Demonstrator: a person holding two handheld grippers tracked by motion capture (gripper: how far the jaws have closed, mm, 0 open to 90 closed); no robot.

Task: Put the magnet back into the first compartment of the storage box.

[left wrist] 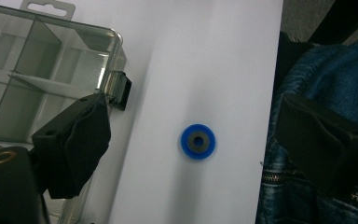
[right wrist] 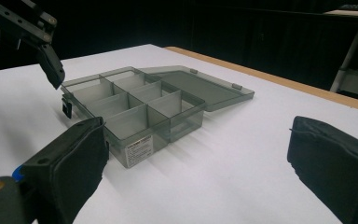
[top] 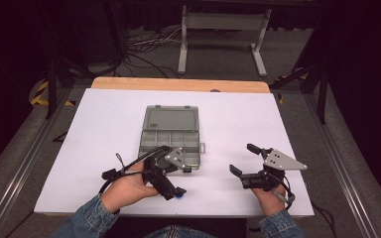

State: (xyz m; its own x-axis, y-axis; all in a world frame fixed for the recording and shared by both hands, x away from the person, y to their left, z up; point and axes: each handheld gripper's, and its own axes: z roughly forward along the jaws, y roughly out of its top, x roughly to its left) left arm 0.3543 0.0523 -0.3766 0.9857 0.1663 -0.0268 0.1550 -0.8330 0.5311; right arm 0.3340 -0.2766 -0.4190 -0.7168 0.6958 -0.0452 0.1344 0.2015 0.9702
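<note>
Blue, with a grey centre, the disc [left wrist: 198, 141] lies flat on the white desk [top: 258, 119] between the spread jaws of the left tongs [left wrist: 186, 140], just beside the open box [top: 171, 130]. Right tongs [top: 242, 159] gape wide too, gripping nothing, well apart from the box.

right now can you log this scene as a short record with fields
surface: white table
box: grey clear compartment box, lid open and lying flat behind it, compartments look empty
small part: blue ring with dark centre, on the table beside the box's latch side, near the table's front edge
left claw: open, above the blue ring, not touching it
right claw: open, nothing between its jaws, aimed at the box
person: denim sleeves, one claw in each hand
</note>
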